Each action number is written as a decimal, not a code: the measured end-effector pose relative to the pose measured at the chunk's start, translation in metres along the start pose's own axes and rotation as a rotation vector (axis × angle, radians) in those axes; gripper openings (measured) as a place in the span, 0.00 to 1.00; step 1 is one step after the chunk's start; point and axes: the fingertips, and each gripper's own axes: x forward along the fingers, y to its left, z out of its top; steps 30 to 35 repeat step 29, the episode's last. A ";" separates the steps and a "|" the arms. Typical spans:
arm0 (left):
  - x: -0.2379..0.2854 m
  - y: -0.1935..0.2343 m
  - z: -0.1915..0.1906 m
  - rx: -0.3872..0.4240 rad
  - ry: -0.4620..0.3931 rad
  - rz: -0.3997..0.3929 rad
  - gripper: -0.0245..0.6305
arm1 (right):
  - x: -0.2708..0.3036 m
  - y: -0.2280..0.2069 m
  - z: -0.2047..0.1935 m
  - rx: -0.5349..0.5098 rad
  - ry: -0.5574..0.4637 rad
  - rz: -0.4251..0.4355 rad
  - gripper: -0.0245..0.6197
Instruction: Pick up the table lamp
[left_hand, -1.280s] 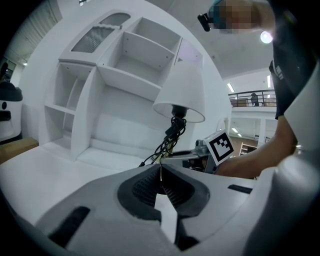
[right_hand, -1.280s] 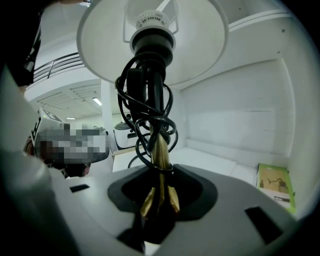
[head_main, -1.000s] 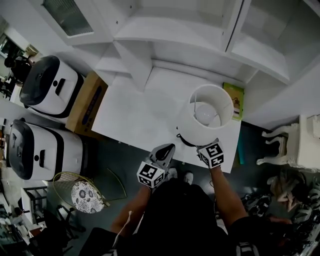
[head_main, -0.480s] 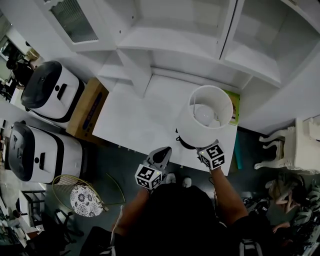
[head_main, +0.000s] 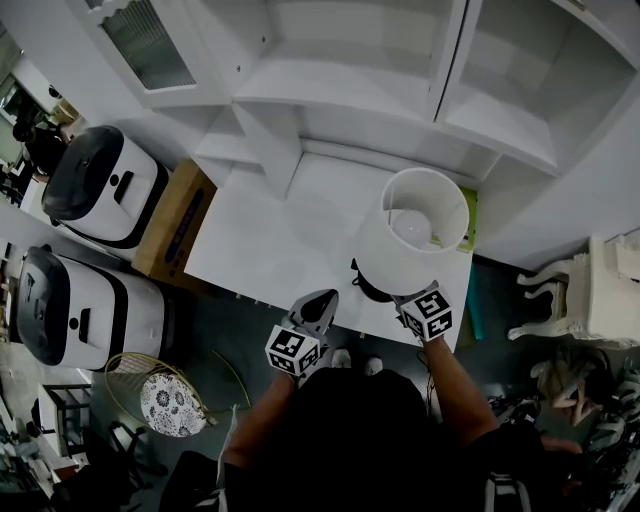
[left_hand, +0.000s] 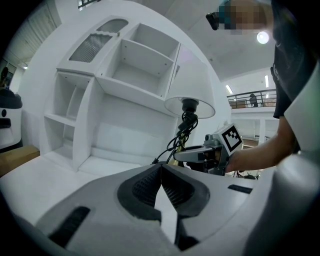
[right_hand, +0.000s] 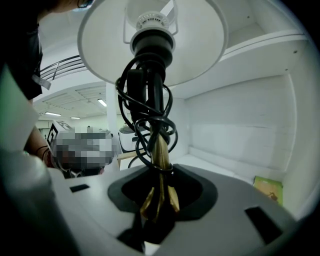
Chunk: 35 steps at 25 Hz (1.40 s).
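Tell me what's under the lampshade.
A black socket, then black cord coiled round a brass stem, which the right gripper clamps. The stem's lower end is hidden by the gripper.

In the head view we are losing most of the base of the lamp under its shade, which is also covering part of the green book. In the right gripper view the right gripper is hiding the stem's lower end.
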 end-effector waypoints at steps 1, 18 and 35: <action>0.000 0.000 0.002 0.003 -0.001 -0.002 0.07 | -0.001 0.000 0.001 -0.005 0.002 0.000 0.25; 0.009 0.003 0.013 0.030 -0.010 -0.017 0.07 | -0.010 0.012 -0.005 -0.034 0.034 0.028 0.25; 0.013 0.012 0.011 0.030 -0.002 -0.012 0.07 | -0.003 0.005 -0.007 -0.034 0.035 0.020 0.25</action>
